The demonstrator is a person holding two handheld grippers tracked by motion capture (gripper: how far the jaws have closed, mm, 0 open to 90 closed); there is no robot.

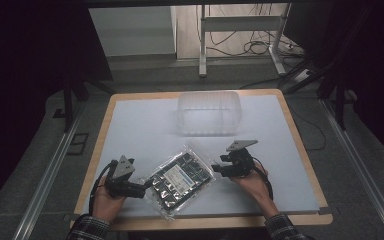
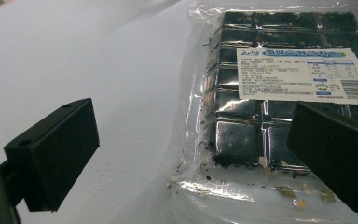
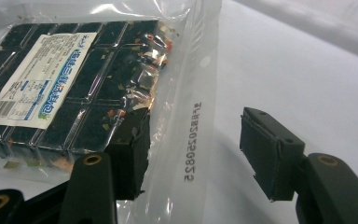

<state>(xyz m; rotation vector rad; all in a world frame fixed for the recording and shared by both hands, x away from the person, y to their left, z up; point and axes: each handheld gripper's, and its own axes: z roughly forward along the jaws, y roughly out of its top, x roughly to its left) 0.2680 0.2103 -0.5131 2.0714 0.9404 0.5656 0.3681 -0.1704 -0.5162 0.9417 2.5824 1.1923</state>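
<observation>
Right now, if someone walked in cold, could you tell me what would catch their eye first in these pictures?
The clear plastic packet of dark squares, with its white printed label, lies at the near middle of the white table. The left hand-held gripper and right hand-held gripper flank it, each with open jaws astride a packet edge. Farther back, near the table's far edge, stands a clear plastic container.

table (image 1: 300, 165) bears packet (image 1: 180, 179), tub (image 1: 209, 112).
</observation>
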